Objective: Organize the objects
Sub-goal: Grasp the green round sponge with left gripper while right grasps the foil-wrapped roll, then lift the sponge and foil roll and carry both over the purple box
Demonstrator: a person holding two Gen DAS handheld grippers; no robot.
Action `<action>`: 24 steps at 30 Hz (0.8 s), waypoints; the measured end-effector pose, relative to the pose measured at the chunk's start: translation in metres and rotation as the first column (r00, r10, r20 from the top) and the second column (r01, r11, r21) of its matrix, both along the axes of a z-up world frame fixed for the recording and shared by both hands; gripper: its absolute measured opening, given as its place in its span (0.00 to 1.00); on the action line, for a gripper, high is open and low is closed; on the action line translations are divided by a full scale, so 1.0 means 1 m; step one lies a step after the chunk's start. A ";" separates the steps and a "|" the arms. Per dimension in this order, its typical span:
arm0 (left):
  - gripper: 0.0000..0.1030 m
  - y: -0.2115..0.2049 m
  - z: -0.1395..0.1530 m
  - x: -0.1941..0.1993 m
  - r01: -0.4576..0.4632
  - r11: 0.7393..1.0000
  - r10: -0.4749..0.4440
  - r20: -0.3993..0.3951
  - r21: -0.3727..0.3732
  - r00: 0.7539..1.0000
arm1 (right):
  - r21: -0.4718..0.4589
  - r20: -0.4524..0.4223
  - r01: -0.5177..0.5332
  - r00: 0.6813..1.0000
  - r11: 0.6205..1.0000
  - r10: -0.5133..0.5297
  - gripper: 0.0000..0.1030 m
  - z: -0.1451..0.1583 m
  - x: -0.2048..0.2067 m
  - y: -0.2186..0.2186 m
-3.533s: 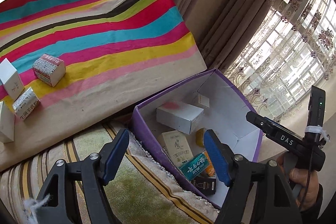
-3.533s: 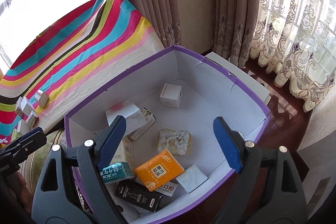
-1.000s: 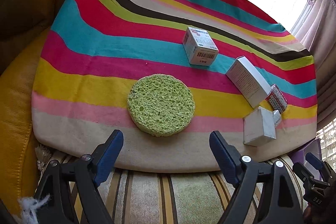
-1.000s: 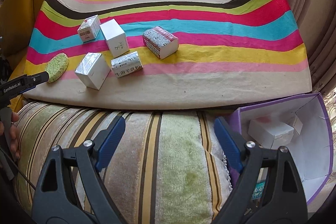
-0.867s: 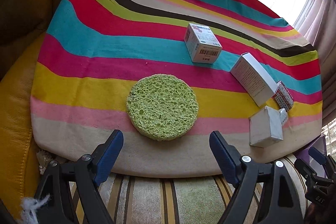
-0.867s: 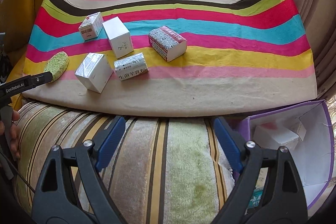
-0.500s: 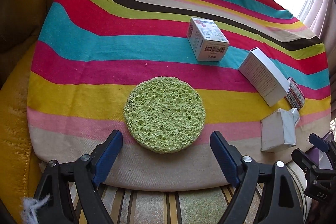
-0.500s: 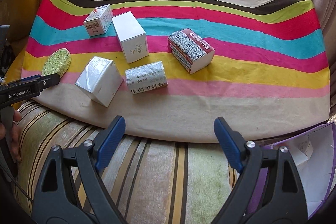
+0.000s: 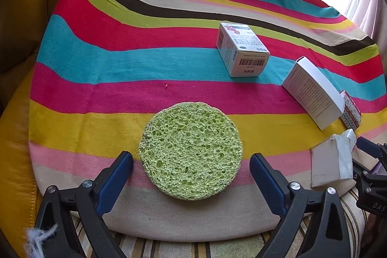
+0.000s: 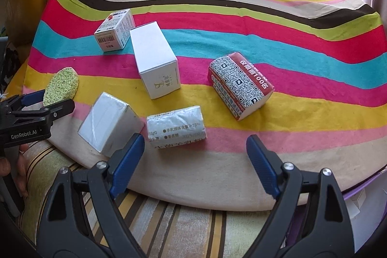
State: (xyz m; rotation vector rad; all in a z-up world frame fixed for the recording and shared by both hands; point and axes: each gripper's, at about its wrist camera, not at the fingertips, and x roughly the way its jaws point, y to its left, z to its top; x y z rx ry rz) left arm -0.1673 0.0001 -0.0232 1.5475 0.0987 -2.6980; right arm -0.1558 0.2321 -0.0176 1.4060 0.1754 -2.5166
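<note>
Reaching in to pick up: left gripper point(image 9: 191, 173) jaws opening around green sponge point(image 9: 191, 149) on striped cloth point(image 9: 121, 64), not yet pinching; right gripper point(image 10: 193, 158) spread empty below silver packet point(image 10: 176, 127). Next, probably: lower, close, carry off.

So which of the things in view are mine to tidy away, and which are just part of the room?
To tidy:
- green sponge
- barcode box
- tall white box
- silver-wrapped box
- white packet
- red-and-white packet

Just there:
- striped cloth
- striped cushion
- yellow chair
</note>
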 end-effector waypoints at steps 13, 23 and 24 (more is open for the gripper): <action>0.88 0.014 0.000 0.000 0.030 0.998 -0.032 -0.031 -0.051 0.999 | 0.033 -0.018 -0.013 1.000 0.999 0.013 0.61 -0.004 -0.003 -0.004; 0.80 0.016 0.001 0.004 0.043 0.998 -0.045 -0.050 -0.045 0.998 | 0.028 -0.045 -0.020 0.999 0.999 0.021 0.49 -0.003 0.002 -0.007; 0.80 0.017 0.000 0.005 0.043 0.998 -0.045 -0.051 -0.045 0.998 | 0.026 -0.047 -0.018 0.999 1.000 0.020 0.49 -0.003 0.003 -0.006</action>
